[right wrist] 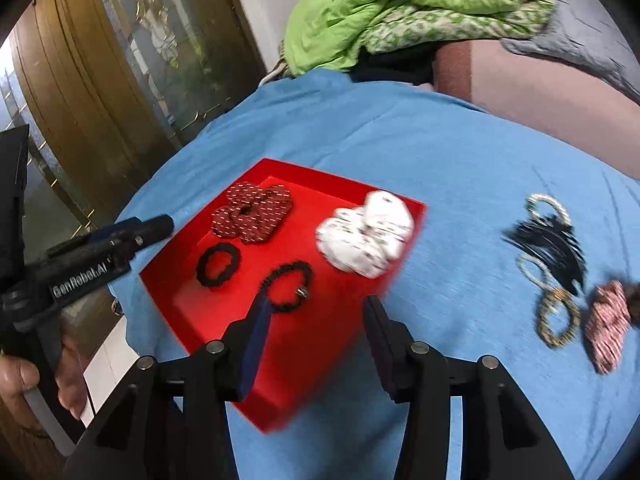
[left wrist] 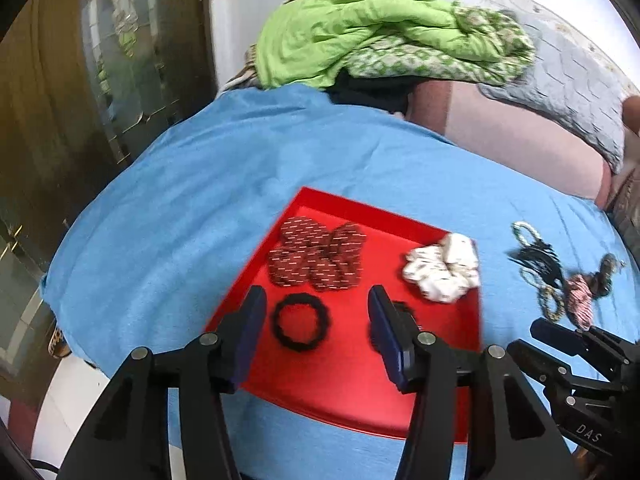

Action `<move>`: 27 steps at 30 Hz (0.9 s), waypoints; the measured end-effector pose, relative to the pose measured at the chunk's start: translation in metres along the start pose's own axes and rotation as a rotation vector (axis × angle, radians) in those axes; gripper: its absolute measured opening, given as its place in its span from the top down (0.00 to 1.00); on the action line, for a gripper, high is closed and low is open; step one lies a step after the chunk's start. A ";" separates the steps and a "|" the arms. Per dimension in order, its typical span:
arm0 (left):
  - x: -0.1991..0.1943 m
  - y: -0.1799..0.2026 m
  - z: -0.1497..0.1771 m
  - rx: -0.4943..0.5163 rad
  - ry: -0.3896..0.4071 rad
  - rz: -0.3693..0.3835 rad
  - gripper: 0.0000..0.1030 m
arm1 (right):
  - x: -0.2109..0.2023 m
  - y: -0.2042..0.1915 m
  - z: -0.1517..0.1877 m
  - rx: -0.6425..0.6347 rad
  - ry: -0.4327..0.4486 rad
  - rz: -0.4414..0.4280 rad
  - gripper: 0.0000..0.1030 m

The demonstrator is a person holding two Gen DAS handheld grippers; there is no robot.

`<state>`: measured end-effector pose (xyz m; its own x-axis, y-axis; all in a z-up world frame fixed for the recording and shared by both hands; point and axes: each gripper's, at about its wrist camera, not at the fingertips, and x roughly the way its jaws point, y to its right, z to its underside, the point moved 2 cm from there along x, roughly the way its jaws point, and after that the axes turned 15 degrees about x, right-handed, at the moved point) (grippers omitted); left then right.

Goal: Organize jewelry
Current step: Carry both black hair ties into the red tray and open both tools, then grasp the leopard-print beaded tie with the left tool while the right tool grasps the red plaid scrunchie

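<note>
A red tray [left wrist: 352, 392] [right wrist: 292, 360] lies on the blue cloth. It holds a dark red patterned scrunchie [left wrist: 316, 256] [right wrist: 252, 212], a white scrunchie [left wrist: 442, 268] [right wrist: 364, 236] and two black hair ties [left wrist: 301, 321] [right wrist: 218, 265], one with a small metal bead [right wrist: 288, 286]. My left gripper [left wrist: 318, 312] is open and empty above the tray's near part. My right gripper [right wrist: 316, 316] is open and empty above the tray's near right edge. A pile of black ties, beaded bands [right wrist: 558, 318] and a red-white scrunchie [left wrist: 580, 300] [right wrist: 608, 324] lies on the cloth to the right.
The blue cloth [left wrist: 240, 168] [right wrist: 400, 152] covers a bed. A green quilt [left wrist: 380, 28] [right wrist: 408, 4] is heaped at the back beside a grey pillow [left wrist: 568, 92]. A wooden and glass door [right wrist: 120, 80] stands on the left, past the bed's edge.
</note>
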<state>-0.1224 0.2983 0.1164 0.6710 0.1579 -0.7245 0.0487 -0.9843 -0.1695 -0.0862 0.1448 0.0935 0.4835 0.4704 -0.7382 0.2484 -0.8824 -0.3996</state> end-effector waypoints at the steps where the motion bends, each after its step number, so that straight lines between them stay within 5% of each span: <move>1: -0.003 0.009 -0.003 0.012 0.004 0.012 0.49 | -0.006 0.009 0.002 0.012 0.005 0.006 0.49; 16: 0.008 0.157 -0.022 0.211 -0.027 0.232 0.48 | -0.085 0.184 0.020 0.273 0.109 0.174 0.48; 27: 0.062 0.247 -0.040 0.298 -0.079 0.364 0.48 | -0.097 0.261 0.004 0.381 0.172 0.228 0.46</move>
<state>-0.0396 0.0618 0.0562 0.5460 -0.1767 -0.8190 -0.4015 -0.9131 -0.0707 -0.0713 -0.1313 0.0584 0.6299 0.2280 -0.7424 -0.1900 -0.8816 -0.4320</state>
